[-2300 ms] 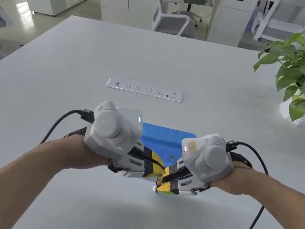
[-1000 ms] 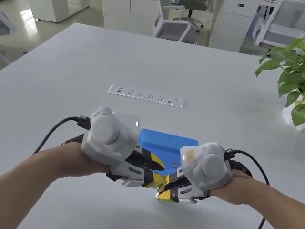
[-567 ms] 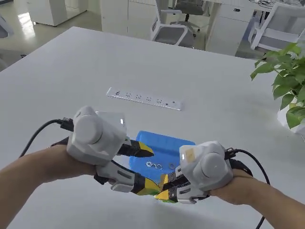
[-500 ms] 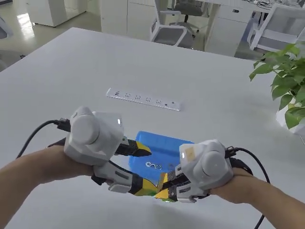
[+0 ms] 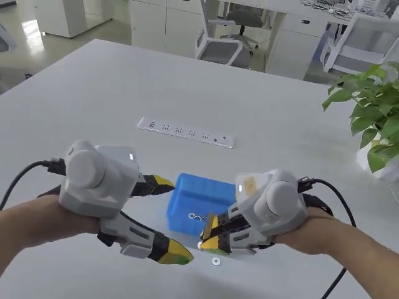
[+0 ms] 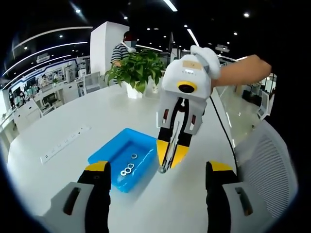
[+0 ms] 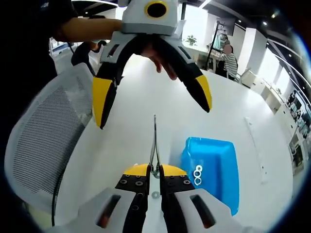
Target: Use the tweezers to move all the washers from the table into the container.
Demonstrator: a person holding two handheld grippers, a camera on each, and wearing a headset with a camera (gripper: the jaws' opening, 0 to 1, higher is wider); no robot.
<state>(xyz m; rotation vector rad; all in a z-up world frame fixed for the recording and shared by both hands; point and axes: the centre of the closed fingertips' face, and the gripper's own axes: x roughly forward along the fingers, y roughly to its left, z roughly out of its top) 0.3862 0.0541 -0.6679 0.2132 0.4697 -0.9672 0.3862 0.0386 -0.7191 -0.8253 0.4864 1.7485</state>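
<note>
Washer [image 5: 216, 261] nearest you lies loose on the surface [image 5: 93, 81], just in front of your right gripper [image 5: 207, 235]. That gripper's jaws are together, clamped on the tweezers [image 7: 154, 141], whose tips point out over the surface between the washer and the container [image 5: 199, 199]. Your left gripper [image 5: 169, 218] has its jaws spread wide apart and holds nothing. Half a second ago it sat close against the container with its jaws narrower; it has since drawn off to your left, and the blue container now stands clear of it. The right gripper has barely shifted in that time. Several washers [image 7: 197, 174] lie together inside the container, near the end closest to your right gripper. Beyond the container a white power strip [image 5: 186, 133] lies flat on the surface; its markings are too small to read. A leafy plant [image 5: 374, 118] stands at the far right edge, and office chairs [image 5: 218, 37] sit behind the surface.
</note>
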